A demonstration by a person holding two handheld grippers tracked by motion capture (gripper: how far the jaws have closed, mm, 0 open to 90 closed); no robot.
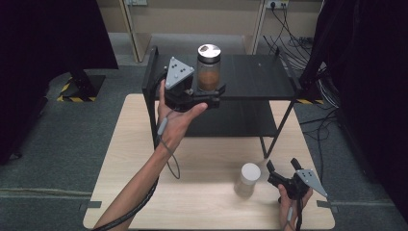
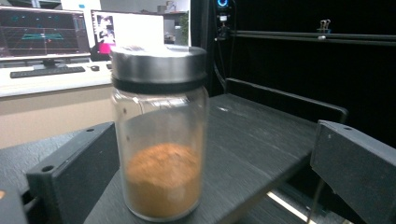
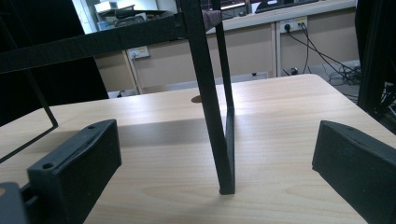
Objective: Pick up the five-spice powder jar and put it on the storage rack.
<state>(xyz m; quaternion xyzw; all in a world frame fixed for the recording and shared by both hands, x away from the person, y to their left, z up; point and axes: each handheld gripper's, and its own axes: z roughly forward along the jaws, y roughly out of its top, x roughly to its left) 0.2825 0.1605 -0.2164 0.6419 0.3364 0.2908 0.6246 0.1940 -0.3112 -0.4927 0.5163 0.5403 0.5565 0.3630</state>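
The left claw [image 1: 211,91] is up at the front edge of the top shelf [image 1: 260,77] of a black 2-tier rack, its jaws spread wide on either side of a glass spice jar [image 1: 209,67]. In the left gripper view the jar [image 2: 159,130] stands upright on the shelf between the 2 black jaws, with a clear gap on each side, so nothing presses on it. The jar has a metal lid [image 2: 159,67] and holds reddish-brown powder [image 2: 163,179] in its lower part. The rack stands on the far half of a light wooden surface [image 1: 144,183]. On the near right of that surface a second jar with a white lid [image 1: 248,179] stands upright, just beside the right claw [image 1: 281,166], which rests low with its jaws apart and nothing between them. In the right gripper view the jaws stand wide on either side of a black rack leg [image 3: 219,140] set on the wood.
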